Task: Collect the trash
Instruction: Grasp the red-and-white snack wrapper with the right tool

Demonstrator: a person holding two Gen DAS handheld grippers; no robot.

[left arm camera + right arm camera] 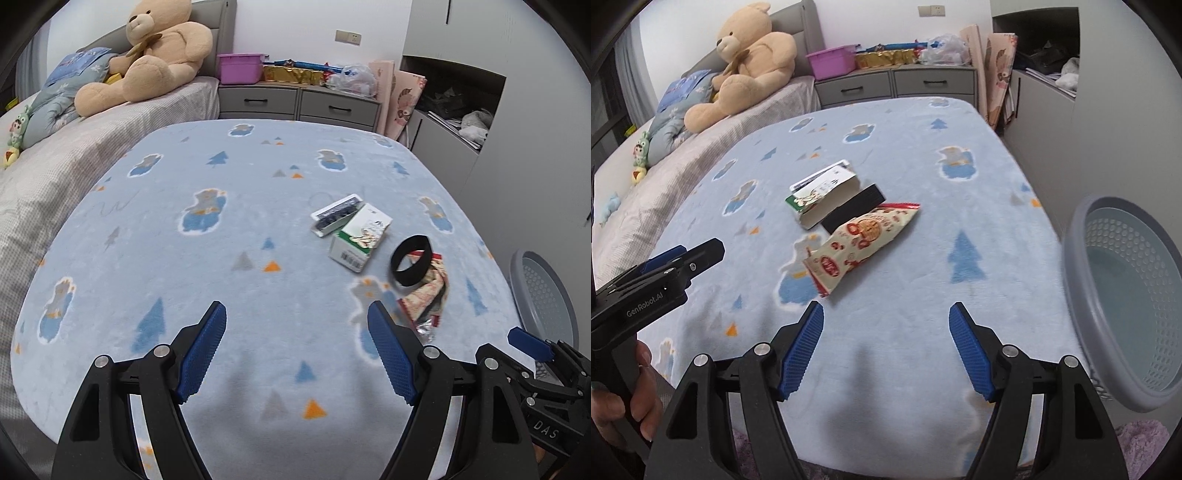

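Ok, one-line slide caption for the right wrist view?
Open right claw above blue fleece blanket, facing red-and-cream snack wrapper; grey perforated plastic basket at right.

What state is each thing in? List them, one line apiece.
Left gripper: open, empty.
Right gripper: open, empty.
Snack bag: lying flat on the blanket, torn open.
Green box: lying on its side.
Black band: standing on edge.
Basket: empty.
Drawers: shut.

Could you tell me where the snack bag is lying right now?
In the right wrist view the snack bag lies mid-frame on the blue blanket, against the black band and just ahead of the open right tool, left of the grey basket.
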